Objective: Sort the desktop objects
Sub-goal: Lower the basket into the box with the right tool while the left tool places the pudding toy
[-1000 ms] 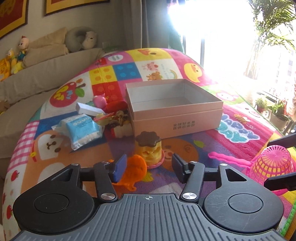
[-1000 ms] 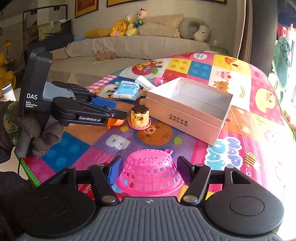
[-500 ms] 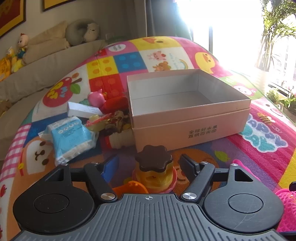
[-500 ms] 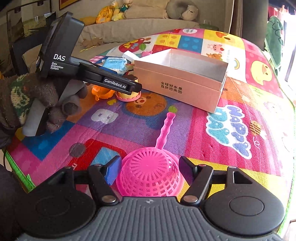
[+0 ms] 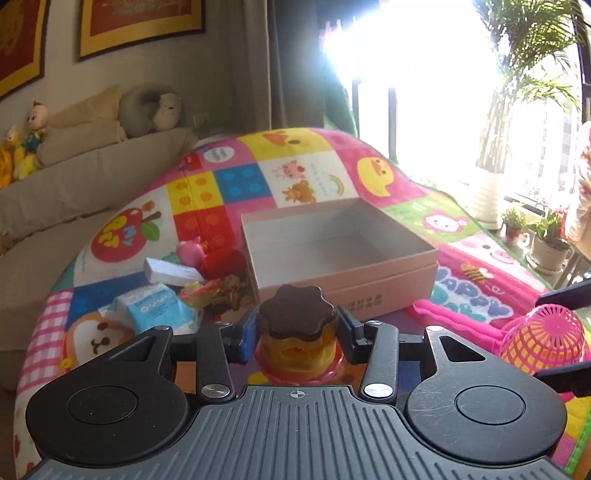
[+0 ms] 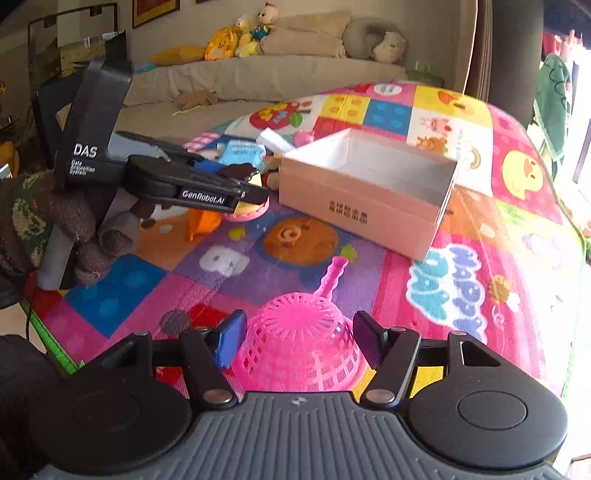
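Note:
My left gripper (image 5: 297, 328) is shut on a yellow toy cup with a brown flower lid (image 5: 297, 314), which stands on the mat just in front of the open pink cardboard box (image 5: 388, 291). In the right wrist view the left gripper (image 6: 255, 192) holds the same cup (image 6: 245, 173) left of the box (image 6: 354, 206). My right gripper (image 6: 297, 339) is open, its fingers on either side of an upturned pink plastic strainer (image 6: 303, 350) lying on the mat; I cannot tell whether they touch it. The strainer also shows in the left wrist view (image 5: 543, 336).
A pile left of the box holds a blue packet (image 5: 155, 306), a white box (image 5: 171, 271), a pink toy (image 5: 190, 253), red items and wrapped sweets. An orange toy (image 6: 205, 221) lies under the left gripper. A sofa with plush toys (image 6: 243, 33) stands behind.
My left gripper moved forward around the lidded cup and closed on it. My right gripper drew closer over the pink strainer and stayed open.

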